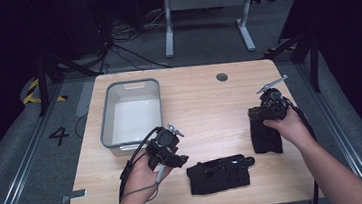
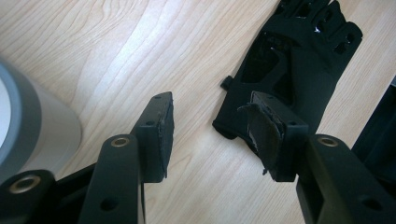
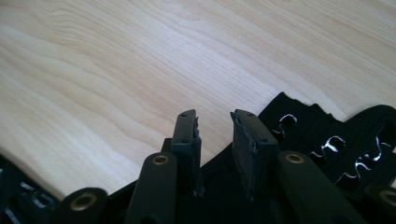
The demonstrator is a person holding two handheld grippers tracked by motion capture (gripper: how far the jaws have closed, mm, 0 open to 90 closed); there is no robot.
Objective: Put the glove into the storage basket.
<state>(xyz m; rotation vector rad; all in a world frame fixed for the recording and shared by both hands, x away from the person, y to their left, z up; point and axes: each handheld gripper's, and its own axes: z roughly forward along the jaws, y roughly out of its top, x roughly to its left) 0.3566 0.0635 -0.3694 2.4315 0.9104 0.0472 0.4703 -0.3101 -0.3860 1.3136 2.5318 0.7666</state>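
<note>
The table (image 1: 204,104) is light wood with a smooth, faintly shiny grain. The two gloves (image 1: 219,175) (image 1: 265,136) are black matt cloth with glossy patches. The bin (image 1: 130,112) at upper left looks like smooth grey plastic. The gripper pads (image 2: 164,135) are worn, rough black rubber.

Two black fingerless gloves (image 1: 219,173) (image 1: 265,136) flat on the wooden table, one near the front edge, one at right

A grey bin (image 1: 130,112) with a white inside is seen standing on the light wood surface (image 1: 204,100), just beyond the left tongs. A round dark hole (image 1: 222,77) is set farther off, beyond both tongs.
</note>
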